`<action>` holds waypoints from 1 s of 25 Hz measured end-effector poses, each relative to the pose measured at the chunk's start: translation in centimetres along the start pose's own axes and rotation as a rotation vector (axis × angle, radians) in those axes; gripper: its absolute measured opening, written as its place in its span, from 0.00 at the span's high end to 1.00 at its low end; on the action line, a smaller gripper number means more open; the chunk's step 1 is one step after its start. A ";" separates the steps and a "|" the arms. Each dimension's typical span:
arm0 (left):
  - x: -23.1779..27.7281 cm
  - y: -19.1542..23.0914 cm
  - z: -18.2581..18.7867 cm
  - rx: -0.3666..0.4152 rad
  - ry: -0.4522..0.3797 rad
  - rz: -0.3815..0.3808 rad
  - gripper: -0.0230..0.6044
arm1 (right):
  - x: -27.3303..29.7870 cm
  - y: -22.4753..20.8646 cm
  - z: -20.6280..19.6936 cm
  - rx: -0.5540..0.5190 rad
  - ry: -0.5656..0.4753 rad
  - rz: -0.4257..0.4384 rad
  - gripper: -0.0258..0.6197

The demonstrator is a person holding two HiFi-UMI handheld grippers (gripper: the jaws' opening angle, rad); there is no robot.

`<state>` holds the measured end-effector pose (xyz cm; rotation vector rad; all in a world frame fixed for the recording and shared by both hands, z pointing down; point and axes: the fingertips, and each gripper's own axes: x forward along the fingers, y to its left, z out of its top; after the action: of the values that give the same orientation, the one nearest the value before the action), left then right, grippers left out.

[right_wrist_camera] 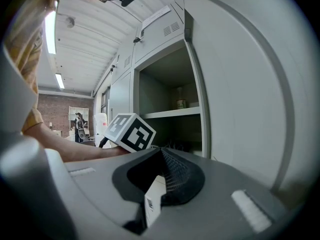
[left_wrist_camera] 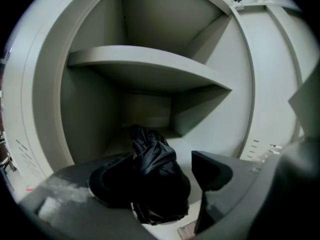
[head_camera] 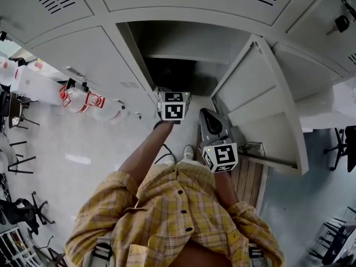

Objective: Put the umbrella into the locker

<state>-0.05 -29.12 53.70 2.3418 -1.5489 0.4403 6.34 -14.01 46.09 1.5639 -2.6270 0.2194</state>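
The folded black umbrella (left_wrist_camera: 150,154) lies on the floor of the open locker (head_camera: 178,54), below a grey shelf (left_wrist_camera: 145,66). My left gripper (left_wrist_camera: 161,175) reaches into the compartment with its jaws wide apart, one on each side of the umbrella. The right-hand pad (left_wrist_camera: 210,170) stands clear of the fabric, and the left-hand one sits right beside it. In the head view only the marker cube (head_camera: 172,105) of that gripper shows at the locker mouth. My right gripper (right_wrist_camera: 160,181) stays shut and empty beside the open door (head_camera: 261,104).
Closed locker doors (head_camera: 83,54) flank the open compartment. The swung-out door fills the space at the right. A small jar (right_wrist_camera: 181,104) stands on the shelf. Wooden slats (head_camera: 250,177) lie under my feet. Red-and-white bottles (head_camera: 80,100) and office chairs (head_camera: 22,216) stand at the left.
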 end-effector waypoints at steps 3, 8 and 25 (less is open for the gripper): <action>-1.1 -0.2 0.4 0.002 -0.012 -0.009 0.38 | -0.2 0.5 0.2 -0.003 -0.008 0.002 0.96; -3.4 0.0 1.0 -0.011 -0.037 -0.018 0.38 | -0.5 1.0 0.7 -0.009 -0.019 -0.002 0.96; -12.1 0.0 1.9 -0.024 -0.139 -0.030 0.76 | -1.0 2.0 1.6 -0.014 -0.033 -0.009 0.96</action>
<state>-4.39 -19.82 46.99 2.4188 -1.5677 0.2555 5.04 -12.41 44.25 1.5876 -2.6396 0.1764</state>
